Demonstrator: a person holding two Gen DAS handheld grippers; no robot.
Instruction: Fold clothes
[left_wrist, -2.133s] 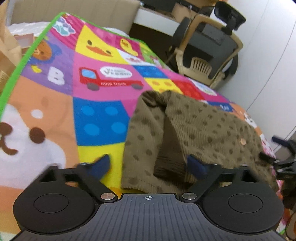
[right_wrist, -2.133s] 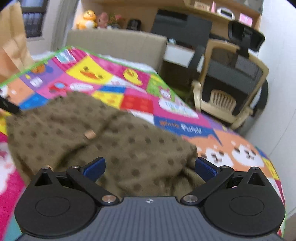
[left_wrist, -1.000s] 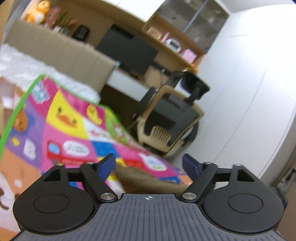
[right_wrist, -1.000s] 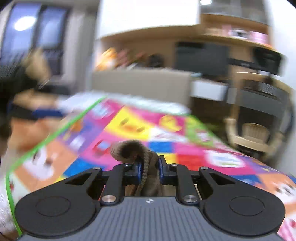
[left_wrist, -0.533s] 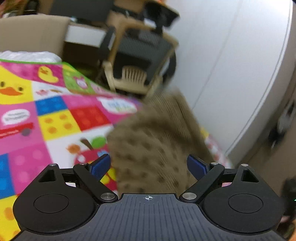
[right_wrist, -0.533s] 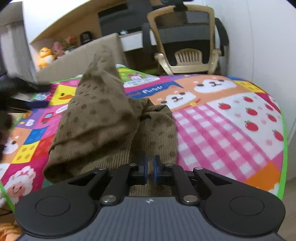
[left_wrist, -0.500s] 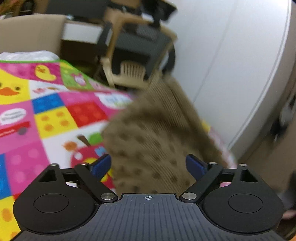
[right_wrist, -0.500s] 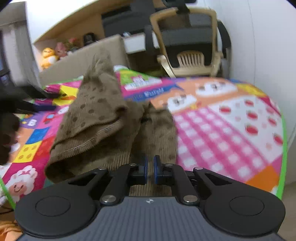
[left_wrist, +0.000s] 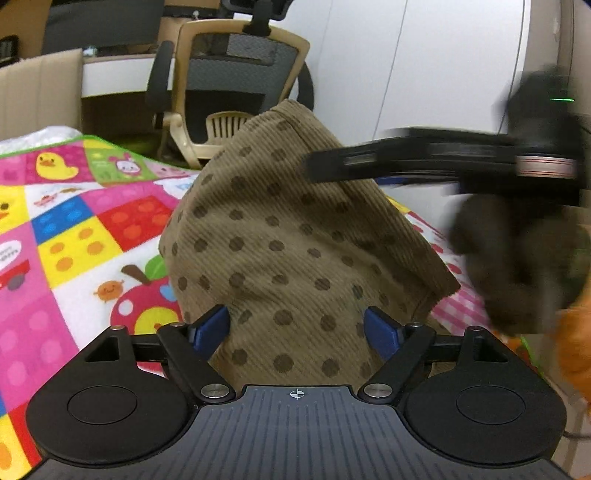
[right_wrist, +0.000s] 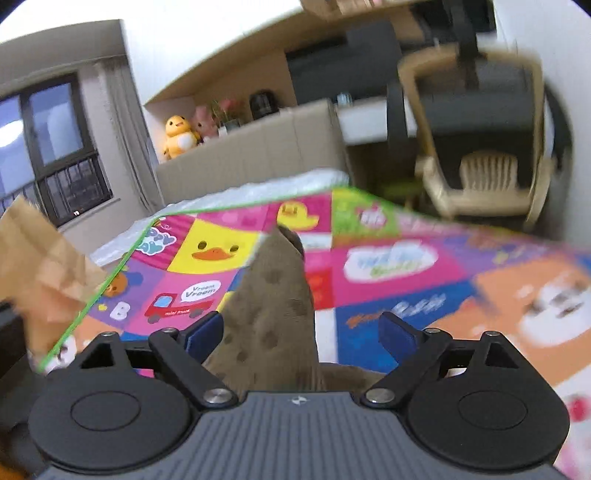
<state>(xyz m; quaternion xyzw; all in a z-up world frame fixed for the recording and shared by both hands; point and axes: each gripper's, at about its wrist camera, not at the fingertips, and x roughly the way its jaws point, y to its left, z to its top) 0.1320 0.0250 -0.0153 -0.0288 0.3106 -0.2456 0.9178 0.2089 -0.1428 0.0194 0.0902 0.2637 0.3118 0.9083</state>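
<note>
Now | left gripper (left_wrist: 297, 326) jaws apart | right gripper (right_wrist: 301, 332) jaws apart | left view: brown dotted garment (left_wrist: 288, 236) draped.

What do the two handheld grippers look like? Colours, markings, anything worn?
Both match: left gripper and right gripper have matte black bodies, ribbed grey top plates with small crosshair marks, round black discs, silver pivot pins and blue finger pads. No cables or sleeves can be made out.

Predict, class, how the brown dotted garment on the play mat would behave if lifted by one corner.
The brown dotted garment probably hangs limp: it already slumps in soft folds over the play mat. Its ribbed knit surface suggests the open left hand-held gripper would hold it without slipping. It looks light, unlikely to roll.
</note>
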